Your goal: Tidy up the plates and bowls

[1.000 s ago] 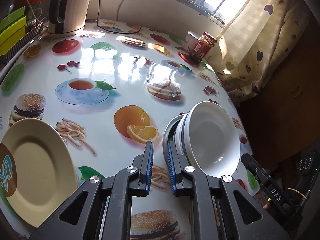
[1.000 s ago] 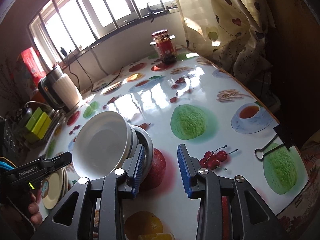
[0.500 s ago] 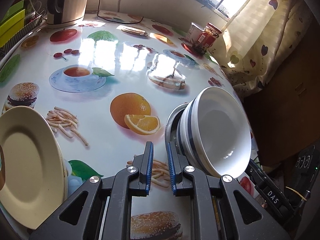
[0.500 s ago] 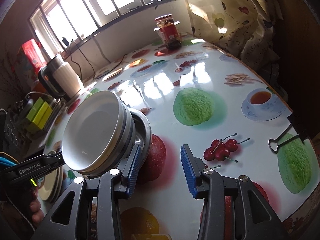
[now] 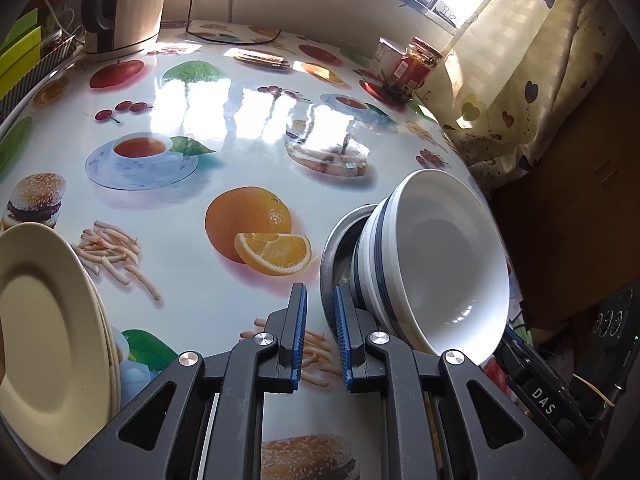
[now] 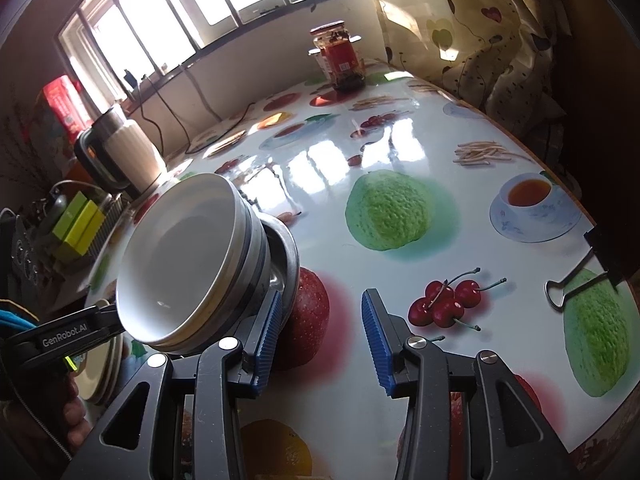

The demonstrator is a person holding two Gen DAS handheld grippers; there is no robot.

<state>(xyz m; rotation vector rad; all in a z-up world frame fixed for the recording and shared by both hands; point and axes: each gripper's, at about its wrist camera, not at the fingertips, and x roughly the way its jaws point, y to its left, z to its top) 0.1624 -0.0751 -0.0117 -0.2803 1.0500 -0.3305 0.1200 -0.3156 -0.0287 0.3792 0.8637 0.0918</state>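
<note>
we hold our left gripper [image 5: 320, 334] low over the shiny tabletop [image 5: 224, 152], its ridged blue jaws almost together with nothing between them. our right gripper [image 6: 320, 338] has its jaws apart, and nothing sits in the gap. a smooth white bowl [image 5: 448, 264] with blue stripes leans tilted inside a round metal bowl [image 5: 338, 240], touching our left gripper's right finger, by the right edge. flat cream plates [image 5: 48, 340] stack at the left edge, partly cut off. we cannot tell how many. farther off stand a glass jar [image 6: 340, 56] and a ribbed kettle [image 6: 128, 152], near the far edge.
</note>
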